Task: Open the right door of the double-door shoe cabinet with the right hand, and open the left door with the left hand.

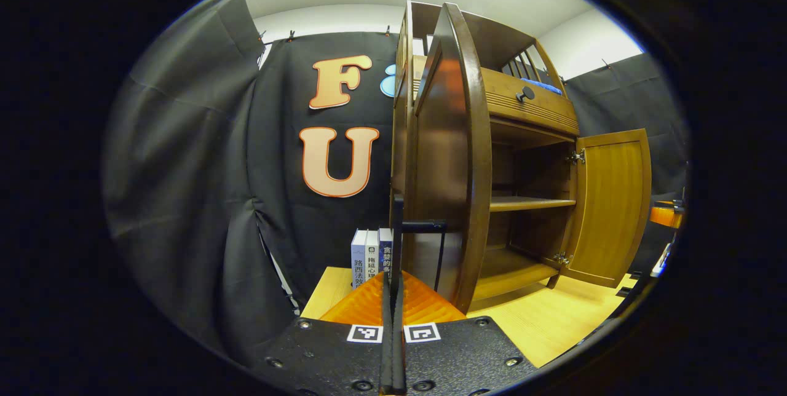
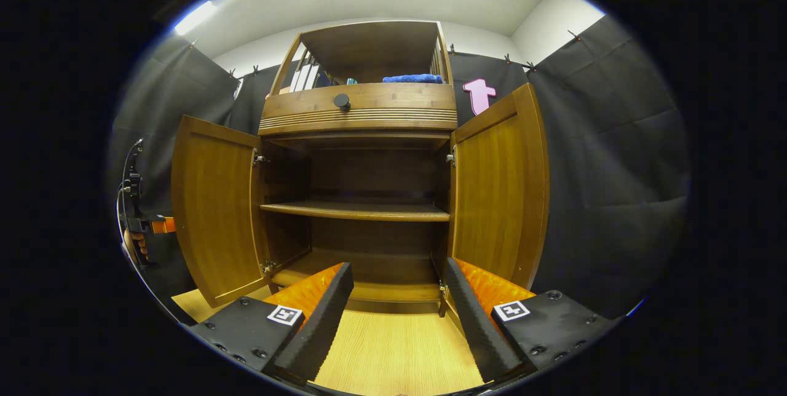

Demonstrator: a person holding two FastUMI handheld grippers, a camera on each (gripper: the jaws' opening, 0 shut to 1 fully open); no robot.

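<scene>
The wooden shoe cabinet [image 2: 359,107] stands straight ahead in the right gripper view, with both lower doors swung wide. Its left door [image 2: 215,211] and right door [image 2: 498,193] expose bare shelves. My right gripper [image 2: 398,270] hangs open low in front of the opening, holding nothing. In the left gripper view the left door [image 1: 449,156] is seen edge-on, very close. My left gripper [image 1: 392,279] is shut on that door's thin black handle [image 1: 424,224]. The right door [image 1: 615,205] shows beyond. A hand holds the left gripper [image 2: 150,224] behind the left door.
Several books [image 1: 369,254] stand on the wooden platform [image 2: 393,347] beside the cabinet's left side. A drawer with a round knob [image 2: 342,100] sits above the doors, and a blue cloth [image 2: 412,79] lies on the top shelf. Black cloth walls close in on both sides.
</scene>
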